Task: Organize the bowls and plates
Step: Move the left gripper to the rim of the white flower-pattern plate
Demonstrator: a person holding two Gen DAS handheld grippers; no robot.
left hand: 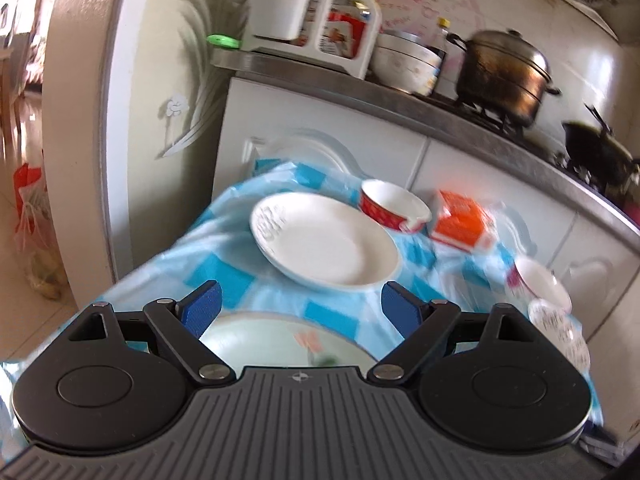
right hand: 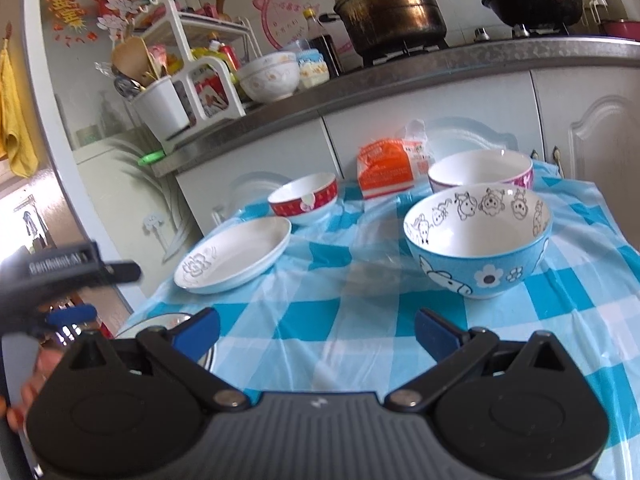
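Left wrist view: we note our left tongs (left hand: 301,307) spread wide with nothing between the blue pads (left hand: 202,307), hovering above the near edge of the table (left hand: 256,280), which carries a blue-and-white checked cloth. Directly under the tongs lies a pale green plate (left hand: 280,344) with a small floral mark, partly hidden by the tool body. Just beyond it sits a white plate (left hand: 324,240) with an embossed pattern on its rim, flat on the cloth. Behind that plate stands a red-patterned bowl (left hand: 394,206), upright, near the plate's far rim; whether they touch we cannot tell. An orange packet (left hand: 460,224) lies just beside the red bowl. Toward the right edge a bowl with a purple rim (left hand: 540,284) appears blurred. Right wrist view: our right tongs (right hand: 317,330) are likewise open and empty, poised over the checked cloth. A blue cartoon bowl (right hand: 478,240) stands upright ahead and to the right, with the purple-rimmed bowl close behind it, apparently touching. The white plate and red bowl sit to the left, well apart from the blue bowl. The left tool shows at the far left edge of this view. On the kitchen counter behind stand a lidded metal pot (right hand: 390,8), a dark wok (right hand: 536,0) and a white rack (right hand: 192,68) of utensils.
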